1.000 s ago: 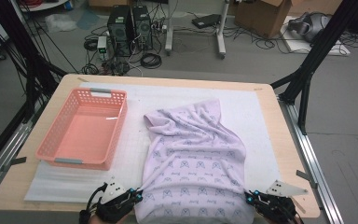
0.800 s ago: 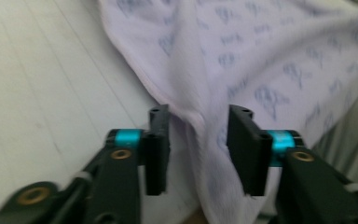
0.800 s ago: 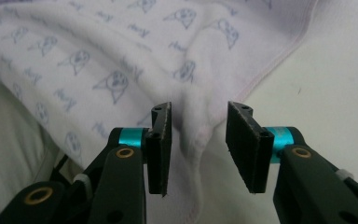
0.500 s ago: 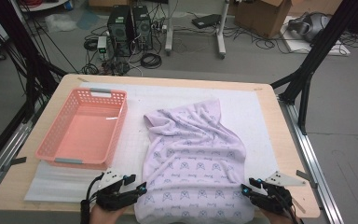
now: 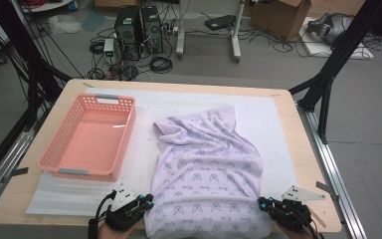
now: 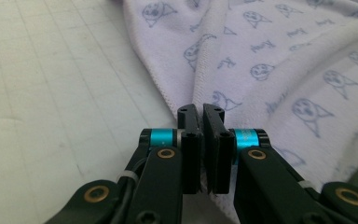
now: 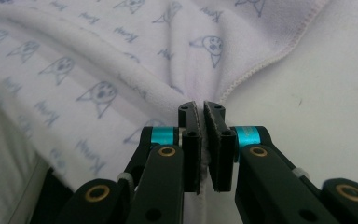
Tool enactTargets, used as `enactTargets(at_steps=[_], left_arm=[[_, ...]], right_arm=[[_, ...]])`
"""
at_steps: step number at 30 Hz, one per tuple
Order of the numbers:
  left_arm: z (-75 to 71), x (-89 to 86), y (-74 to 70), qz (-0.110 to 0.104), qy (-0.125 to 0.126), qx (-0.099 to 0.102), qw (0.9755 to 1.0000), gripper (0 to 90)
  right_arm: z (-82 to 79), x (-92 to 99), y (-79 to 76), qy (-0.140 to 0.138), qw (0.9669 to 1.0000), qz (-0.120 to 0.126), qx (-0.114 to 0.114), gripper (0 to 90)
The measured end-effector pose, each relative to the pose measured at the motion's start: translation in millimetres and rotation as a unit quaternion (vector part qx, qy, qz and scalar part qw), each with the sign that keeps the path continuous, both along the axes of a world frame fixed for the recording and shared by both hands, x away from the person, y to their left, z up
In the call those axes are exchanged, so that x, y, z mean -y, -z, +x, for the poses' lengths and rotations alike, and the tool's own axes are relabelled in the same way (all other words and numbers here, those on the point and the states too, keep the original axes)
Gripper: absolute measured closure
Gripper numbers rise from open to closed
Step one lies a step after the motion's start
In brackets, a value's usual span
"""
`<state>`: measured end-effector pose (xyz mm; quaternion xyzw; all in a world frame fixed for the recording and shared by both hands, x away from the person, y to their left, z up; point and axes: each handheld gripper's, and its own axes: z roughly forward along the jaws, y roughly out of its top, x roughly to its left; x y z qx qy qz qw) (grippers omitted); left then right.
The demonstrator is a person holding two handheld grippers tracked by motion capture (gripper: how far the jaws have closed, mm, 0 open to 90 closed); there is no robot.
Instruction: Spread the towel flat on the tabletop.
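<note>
pink basket point(image 5: 87, 139) lies bare inside; left gripper point(image 6: 201, 112) and right gripper point(image 7: 201, 108) each pinch the towel point(image 5: 206, 169).

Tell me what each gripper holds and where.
Both hold the towel: left gripper pinches its near left corner, right gripper its near right corner.

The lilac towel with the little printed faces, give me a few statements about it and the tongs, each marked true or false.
1. The lilac printed cloth towel lies inside the pink plastic mesh basket. False: it lies on the white mat beside the basket, which is empty.
2. The left tongs are shut on the towel's edge. True.
3. The right tongs stand wide open above the towel. False: they are shut on its edge.
4. The towel lies rumpled, not flat. True.
5. The basket sits to the towel's left in the high view. True.
</note>
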<state>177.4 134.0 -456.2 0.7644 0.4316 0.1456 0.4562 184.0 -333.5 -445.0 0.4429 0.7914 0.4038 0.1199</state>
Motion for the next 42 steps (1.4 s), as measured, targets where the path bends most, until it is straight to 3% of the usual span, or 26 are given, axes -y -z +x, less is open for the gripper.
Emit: enactTargets(at_steps=[9,13,14,15,16,19,23,26,27,30,32,33,34,38,42], left_arm=[[-20.7,-14.8,-9.0,-0.011,0.017,-0.007,0.9998,86.4],[-22.7,-17.3,-11.7,-0.022,0.021,-0.006,0.9995,85.2],[-20.4,-17.5,-11.6,-0.028,0.014,-0.007,0.9995,79.6],[-16.6,-18.0,-11.3,-0.039,0.002,-0.011,0.9992,66.3],[-12.1,-19.3,-11.2,-0.056,-0.005,-0.015,0.9983,58.7],[3.9,-19.0,-12.3,-0.063,-0.019,-0.014,0.9977,49.9],[26.4,-13.2,-8.3,-0.051,-0.028,-0.024,0.998,46.2],[38.6,-4.5,-2.3,-0.032,-0.028,-0.035,0.9985,45.5],[40.6,-0.9,-1.2,-0.023,-0.027,-0.027,0.999,45.4],[43.4,5.8,-1.3,-0.01,-0.024,-0.023,0.9994,48.0],[41.7,9.5,0.0,0.024,-0.036,0.002,0.9991,64.1],[42.1,8.1,0.4,0.024,-0.041,0.004,0.9988,76.2],[43.5,6.1,0.3,0.013,-0.039,-0.007,0.9991,87.8],[35.8,6.7,-1.1,0.016,-0.038,-0.009,0.9991,88.2],[20.6,-3.5,0.2,0.009,-0.03,-0.007,0.9995,88.2]], right_arm=[[-25.9,8.0,-8.2,-0.035,0.9994,0.005,-0.006,85.7],[-32.4,10.1,-12.1,-0.049,0.9986,0.017,-0.009,84.4],[-32.6,10.4,-13.3,-0.049,0.9986,0.019,-0.005,80.5],[-31.8,11.4,-14.0,-0.042,0.9988,0.024,0.004,71.8],[-29.5,12.8,-14.7,-0.029,0.9989,0.037,0.008,68.4],[-18.6,17.8,-16.9,-0.006,0.9976,0.065,0.023,61.1],[-3.4,15.0,-14.0,0.02,0.9983,0.049,0.027,55.2],[7.9,8.5,-7.2,0.035,0.9991,0.001,0.025,54.7],[11.6,6.1,-4.4,0.033,0.9992,-0.006,0.022,55.2],[19.6,-2.5,2.3,0.026,0.999,-0.03,0.019,60.3],[21.6,-5.3,3.0,0.033,0.998,-0.047,0.026,70.8],[23.5,-4.3,3.1,0.033,0.9982,-0.044,0.024,78.1],[24.6,-3.2,3.0,0.029,0.9988,-0.036,0.019,84.9],[23.0,-1.4,3.0,0.026,0.9991,-0.03,0.016,86.7],[14.1,4.1,1.8,0.016,0.9994,-0.029,0.012,87.0]])
